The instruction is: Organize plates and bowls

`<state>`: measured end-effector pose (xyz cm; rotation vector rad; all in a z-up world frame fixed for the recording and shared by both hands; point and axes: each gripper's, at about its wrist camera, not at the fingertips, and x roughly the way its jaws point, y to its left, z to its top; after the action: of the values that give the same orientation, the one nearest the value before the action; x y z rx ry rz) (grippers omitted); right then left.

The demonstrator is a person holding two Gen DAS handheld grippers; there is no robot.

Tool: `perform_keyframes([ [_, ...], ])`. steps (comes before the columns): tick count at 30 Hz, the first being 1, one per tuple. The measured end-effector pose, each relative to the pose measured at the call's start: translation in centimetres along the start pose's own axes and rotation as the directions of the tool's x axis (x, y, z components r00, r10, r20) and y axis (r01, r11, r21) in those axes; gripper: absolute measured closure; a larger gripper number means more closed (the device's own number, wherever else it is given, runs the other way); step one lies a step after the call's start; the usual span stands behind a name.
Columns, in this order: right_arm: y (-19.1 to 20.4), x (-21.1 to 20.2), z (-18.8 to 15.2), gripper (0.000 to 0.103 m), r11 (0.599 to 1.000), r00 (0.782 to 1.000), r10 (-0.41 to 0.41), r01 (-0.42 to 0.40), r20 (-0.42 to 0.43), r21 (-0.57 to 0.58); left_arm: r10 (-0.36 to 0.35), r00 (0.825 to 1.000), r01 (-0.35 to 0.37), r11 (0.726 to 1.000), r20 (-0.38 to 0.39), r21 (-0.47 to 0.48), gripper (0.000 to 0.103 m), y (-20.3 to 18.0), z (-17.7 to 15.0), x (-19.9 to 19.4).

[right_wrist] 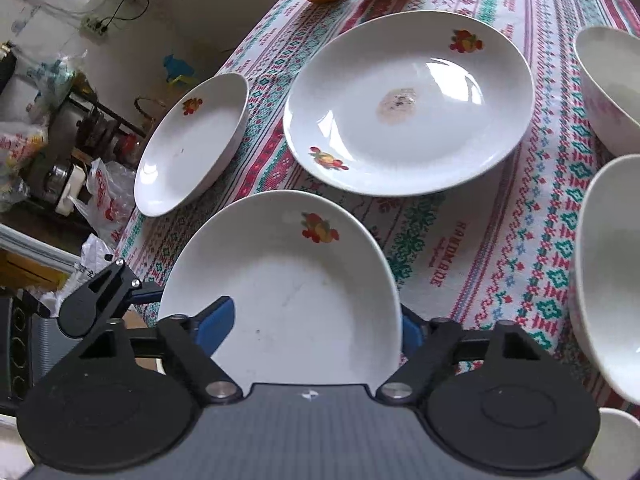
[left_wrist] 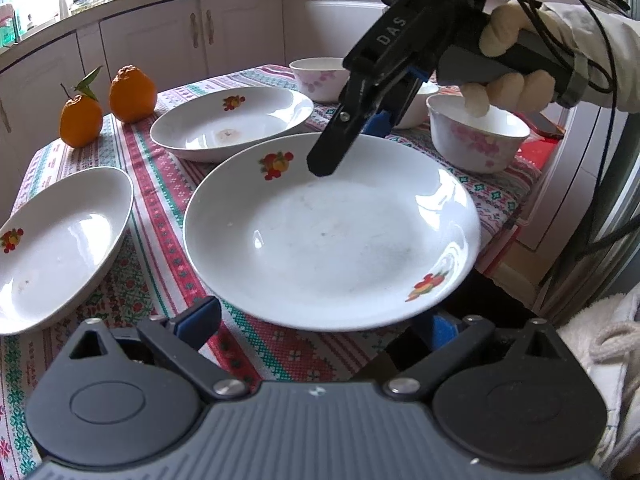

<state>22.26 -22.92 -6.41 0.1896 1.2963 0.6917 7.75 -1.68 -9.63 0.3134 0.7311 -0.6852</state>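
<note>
A large white plate with fruit prints lies at the near right corner of the table. My left gripper is open, with the plate's near rim between its blue pads; the right pad sits under the rim. Opposite it, my right gripper straddles the far rim, one finger over the inside and the other pad behind and below the rim. I see no pad pressing, so it is open. A second plate and a third rest on the cloth.
Three pink-flowered bowls stand at the back right, close behind the right gripper. Two oranges sit at the far left corner. The third plate overhangs the table's left edge. White cabinets run behind.
</note>
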Motion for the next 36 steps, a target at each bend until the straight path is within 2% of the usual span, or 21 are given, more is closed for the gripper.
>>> perform_keyframes([
  [2, -0.2, 0.0, 0.1, 0.023, 1.0, 1.0, 0.005, -0.005, -0.004, 0.009, -0.011, 1.0, 0.011, 1.0, -0.004, 0.005, 0.011, -0.1, 0.1, -0.1],
  [6, 0.3, 0.1, 0.2, 0.024, 1.0, 1.0, -0.019, 0.019, -0.011, -0.022, -0.011, 1.0, 0.011, 1.0, -0.017, 0.0, 0.012, -0.3, 0.3, 0.0],
  [11, 0.3, 0.1, 0.4, 0.041, 0.997, 0.998, -0.06, 0.059, -0.011, -0.05, -0.013, 1.0, 0.013, 1.0, -0.024, -0.009, 0.015, 0.0, 0.3, 0.0],
  [14, -0.3, 0.0, 0.6, 0.046, 0.998, 0.999, -0.048, 0.047, -0.008, -0.032, -0.003, 1.0, 0.003, 1.0, -0.025, -0.002, 0.015, 0.1, 0.3, 0.0],
  [26, -0.6, 0.1, 1.1, 0.046, 0.999, 0.999, -0.032, 0.032, -0.004, -0.04, 0.007, 0.999, -0.006, 1.0, -0.035, 0.014, 0.014, 0.3, 0.4, 0.0],
  [29, -0.4, 0.2, 1.0, 0.042, 0.998, 0.999, -0.034, 0.034, 0.0, -0.056, 0.007, 0.999, -0.006, 1.0, -0.035, 0.018, 0.014, 0.3, 0.4, -0.1],
  [36, 0.3, 0.3, 0.7, 0.041, 0.994, 0.999, -0.052, 0.053, 0.003, -0.091, -0.008, 0.999, 0.009, 1.0, -0.036, 0.021, 0.019, 0.4, 0.4, -0.1],
])
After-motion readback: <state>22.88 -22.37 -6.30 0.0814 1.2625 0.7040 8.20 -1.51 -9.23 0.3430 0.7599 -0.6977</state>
